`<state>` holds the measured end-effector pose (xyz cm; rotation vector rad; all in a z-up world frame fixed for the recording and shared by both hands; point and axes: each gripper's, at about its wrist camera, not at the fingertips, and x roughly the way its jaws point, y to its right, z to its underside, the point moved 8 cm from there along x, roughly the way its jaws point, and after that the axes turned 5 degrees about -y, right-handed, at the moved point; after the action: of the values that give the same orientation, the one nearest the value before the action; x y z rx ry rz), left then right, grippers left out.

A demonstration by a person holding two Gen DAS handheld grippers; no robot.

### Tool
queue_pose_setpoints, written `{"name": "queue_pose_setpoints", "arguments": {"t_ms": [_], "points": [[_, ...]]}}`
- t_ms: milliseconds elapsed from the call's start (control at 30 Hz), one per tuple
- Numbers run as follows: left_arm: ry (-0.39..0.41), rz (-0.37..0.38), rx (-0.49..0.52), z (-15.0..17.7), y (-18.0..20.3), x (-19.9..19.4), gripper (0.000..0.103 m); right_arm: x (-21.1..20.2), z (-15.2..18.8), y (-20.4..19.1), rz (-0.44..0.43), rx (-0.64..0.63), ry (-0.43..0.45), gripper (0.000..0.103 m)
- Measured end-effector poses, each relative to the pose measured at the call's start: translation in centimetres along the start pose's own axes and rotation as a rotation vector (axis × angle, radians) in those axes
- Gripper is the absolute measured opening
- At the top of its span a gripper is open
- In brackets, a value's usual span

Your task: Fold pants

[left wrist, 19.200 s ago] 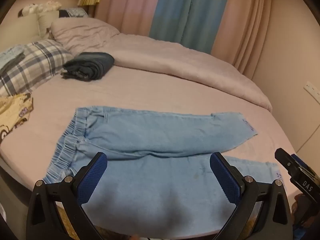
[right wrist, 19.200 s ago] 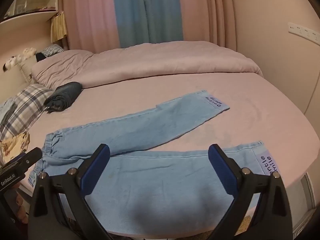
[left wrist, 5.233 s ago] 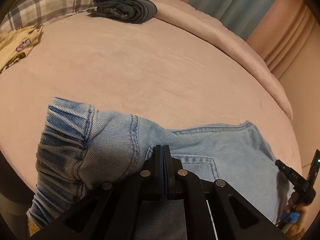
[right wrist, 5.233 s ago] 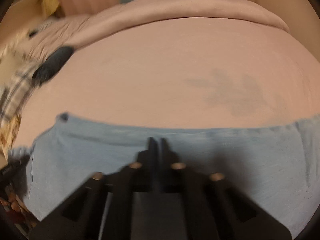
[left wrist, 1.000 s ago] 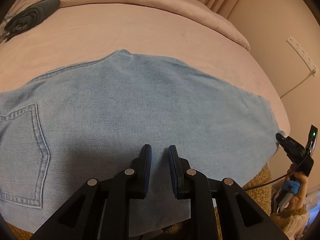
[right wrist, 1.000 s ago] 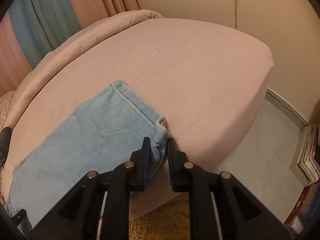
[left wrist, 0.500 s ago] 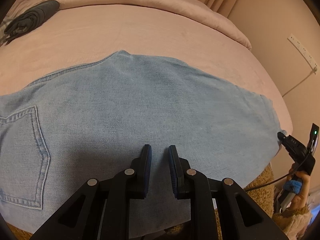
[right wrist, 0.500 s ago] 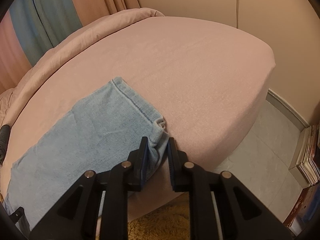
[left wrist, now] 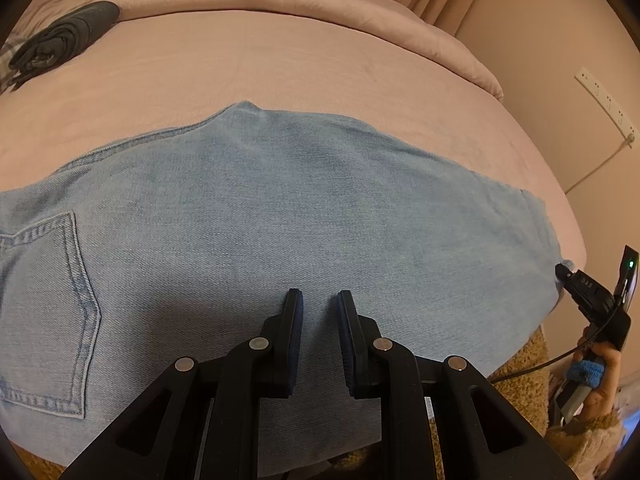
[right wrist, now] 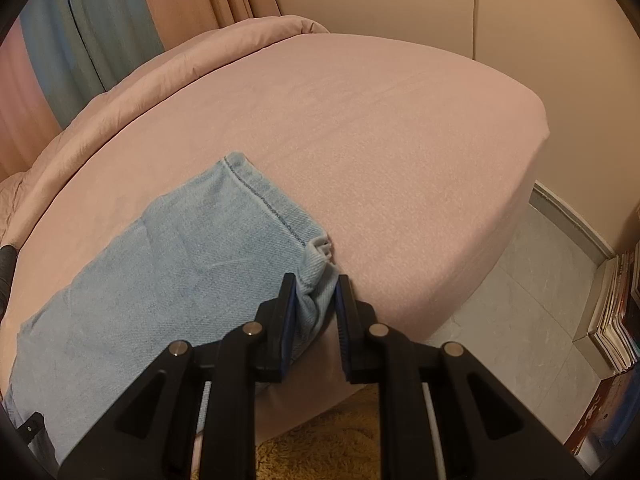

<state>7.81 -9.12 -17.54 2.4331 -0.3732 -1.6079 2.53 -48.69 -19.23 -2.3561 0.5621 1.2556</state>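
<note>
Light blue denim pants (left wrist: 256,216) lie flat along the near edge of the pink bed (left wrist: 280,64), one leg folded over the other, back pocket at the left. My left gripper (left wrist: 319,298) hovers over the middle of the pants near the bed's front edge, jaws a small gap apart with nothing between them. My right gripper (right wrist: 316,282) is at the hem end of the pants (right wrist: 192,248), with the near hem corner bunched between its pads. The right gripper also shows at the right of the left wrist view (left wrist: 566,270).
A dark folded garment (left wrist: 60,40) lies at the far left of the bed. A rolled pink duvet (left wrist: 320,12) runs along the far side. A shaggy tan rug (right wrist: 320,448) and grey tile floor (right wrist: 520,320) lie below the bed's corner; books (right wrist: 616,312) stand at right.
Over the last second both grippers have barely moved. The left jaws stay slightly apart over the denim. The right gripper still holds the hem corner, with its jaws a little wider.
</note>
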Motion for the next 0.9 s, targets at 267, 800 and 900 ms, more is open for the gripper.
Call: {"name": "queue_pose_setpoints", "arguments": {"t_ms": [267, 800, 900], "points": [[-0.006, -0.001, -0.016, 0.0, 0.1, -0.3, 0.02, -0.1, 0.1, 0.1, -0.007, 0.002, -0.001, 0.016], [-0.076, 0.084, 0.092, 1.3, 4.5, 1.0, 0.02, 0.0, 0.1, 0.0, -0.004, 0.001, -0.006, 0.018], [-0.08, 0.084, 0.086, 1.3, 4.6, 1.1, 0.02, 0.1, 0.0, 0.0, -0.008, 0.007, -0.008, 0.018]]}}
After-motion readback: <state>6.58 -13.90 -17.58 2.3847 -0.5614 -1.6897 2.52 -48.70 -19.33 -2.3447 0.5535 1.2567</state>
